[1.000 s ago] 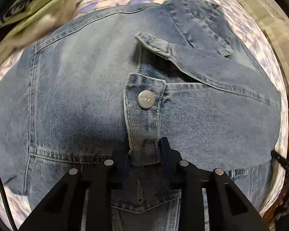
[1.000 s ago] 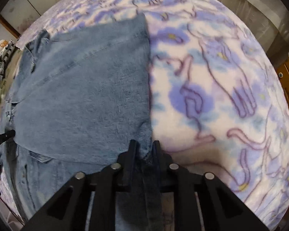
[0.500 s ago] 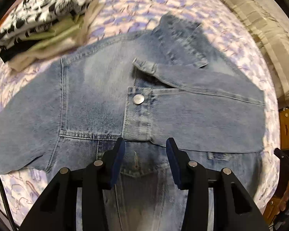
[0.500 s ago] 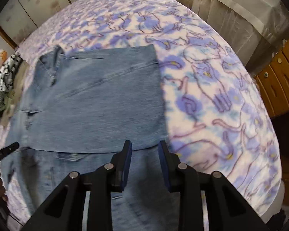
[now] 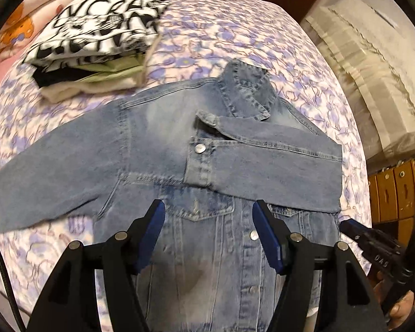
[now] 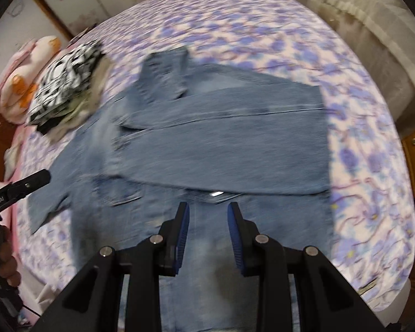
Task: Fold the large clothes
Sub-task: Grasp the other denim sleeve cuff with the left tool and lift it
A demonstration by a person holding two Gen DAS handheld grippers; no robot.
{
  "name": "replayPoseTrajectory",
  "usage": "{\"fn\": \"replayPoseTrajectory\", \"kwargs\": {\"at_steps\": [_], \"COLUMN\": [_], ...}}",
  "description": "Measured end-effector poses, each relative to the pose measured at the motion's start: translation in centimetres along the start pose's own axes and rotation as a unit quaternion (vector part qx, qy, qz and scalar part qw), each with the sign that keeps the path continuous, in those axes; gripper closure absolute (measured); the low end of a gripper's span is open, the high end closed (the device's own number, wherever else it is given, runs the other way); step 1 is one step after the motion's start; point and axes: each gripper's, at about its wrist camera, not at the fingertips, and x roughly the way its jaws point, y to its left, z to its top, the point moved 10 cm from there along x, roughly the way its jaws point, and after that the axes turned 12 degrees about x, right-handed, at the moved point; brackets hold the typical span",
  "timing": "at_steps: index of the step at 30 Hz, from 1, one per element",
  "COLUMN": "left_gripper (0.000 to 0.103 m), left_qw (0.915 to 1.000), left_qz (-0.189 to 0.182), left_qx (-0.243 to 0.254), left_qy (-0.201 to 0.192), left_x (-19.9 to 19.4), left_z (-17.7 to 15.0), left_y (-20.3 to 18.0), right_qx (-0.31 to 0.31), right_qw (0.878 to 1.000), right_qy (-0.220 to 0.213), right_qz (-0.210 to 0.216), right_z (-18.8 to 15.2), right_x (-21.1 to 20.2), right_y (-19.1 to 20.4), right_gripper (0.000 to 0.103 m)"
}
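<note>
A blue denim jacket [image 5: 163,149] lies front up on the bed. One sleeve is folded across its chest, the cuff with a metal button [image 5: 199,147] near the middle; the other sleeve stretches out to the left. My left gripper [image 5: 209,210] hangs above the chest pocket, its jaws opening, with nothing between them. In the right wrist view the jacket [image 6: 221,144] is blurred. My right gripper [image 6: 208,213] is held above the lower front, jaws apart and holding nothing. Each gripper shows at the edge of the other's view.
A stack of folded clothes [image 5: 96,47] with a black-and-white print on top sits on the purple cat-patterned bedspread [image 5: 235,27] beyond the jacket. Pink plush toys [image 6: 27,72] lie at the bed's head. Wooden drawers [image 5: 393,191] and a curtain [image 6: 373,27] stand at the right.
Both grippers let go of the folded sleeve and rose away from the jacket. The left jaws spread wider. The whole jacket and the clothes stack came into view.
</note>
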Motion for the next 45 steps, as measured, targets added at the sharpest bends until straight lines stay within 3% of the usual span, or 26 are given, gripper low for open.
{"fn": "replayPoseTrajectory", "kwargs": {"at_steps": [7, 12, 19, 21, 24, 29, 33, 41, 42, 44, 45], "left_gripper": [0.038, 0.038, 0.038, 0.038, 0.038, 0.038, 0.038, 0.043, 0.046, 0.088, 0.095], "left_qw": [0.9986, 0.9957, 0.9816, 0.9742, 0.9565, 0.9145, 0.8862, 0.8606, 0.8567, 0.8535, 0.852], "left_qz": [-0.014, 0.003, -0.006, -0.02, -0.047, -0.071, -0.07, -0.071, -0.068, -0.047, -0.046], "left_qx": [-0.049, -0.093, -0.19, -0.224, -0.288, -0.393, -0.451, -0.497, -0.502, -0.508, -0.508], "left_qy": [0.012, 0.01, 0.015, 0.012, -0.006, -0.067, -0.08, -0.088, -0.095, -0.104, -0.117], "left_x": [-1.9, -2.3, -1.7, -1.2, -0.5, 0.5, 2.2, 4.7, 4.8, 4.7, 4.4], "left_z": [-4.0, -6.6, -11.6, -13.0, -15.2, -18.1, -20.2, -21.6, -21.6, -21.6, -21.2], "left_y": [4.0, 8.9, 18.0, 20.6, 25.5, 34.5, 40.2, 45.6, 46.2, 46.8, 47.0], "right_qx": [-0.068, -0.114, -0.155, -0.166, -0.184, -0.214, -0.225, -0.21, -0.216, -0.224, -0.225], "right_qw": [0.997, 0.993, 0.984, 0.982, 0.977, 0.969, 0.966, 0.968, 0.966, 0.962, 0.961], "right_qy": [0.02, 0.035, 0.065, 0.07, 0.082, 0.094, 0.102, 0.119, 0.123, 0.133, 0.138], "right_qz": [0.015, 0.026, 0.057, 0.063, 0.074, 0.078, 0.071, 0.075, 0.076, 0.079, 0.08], "right_z": [-2.6, -4.3, -7.3, -8.2, -9.9, -12.5, -14.7, -16.9, -17.3, -17.9, -18.0], "right_x": [0.9, 2.6, 6.2, 7.4, 9.3, 11.5, 12.7, 13.2, 13.2, 13.4, 13.6], "right_y": [7.2, 12.6, 21.7, 24.1, 28.1, 32.9, 35.8, 39.7, 40.0, 40.4, 40.3], "right_gripper": [0.074, 0.074, 0.074, 0.074, 0.074, 0.074, 0.074, 0.075, 0.075, 0.075, 0.075]}}
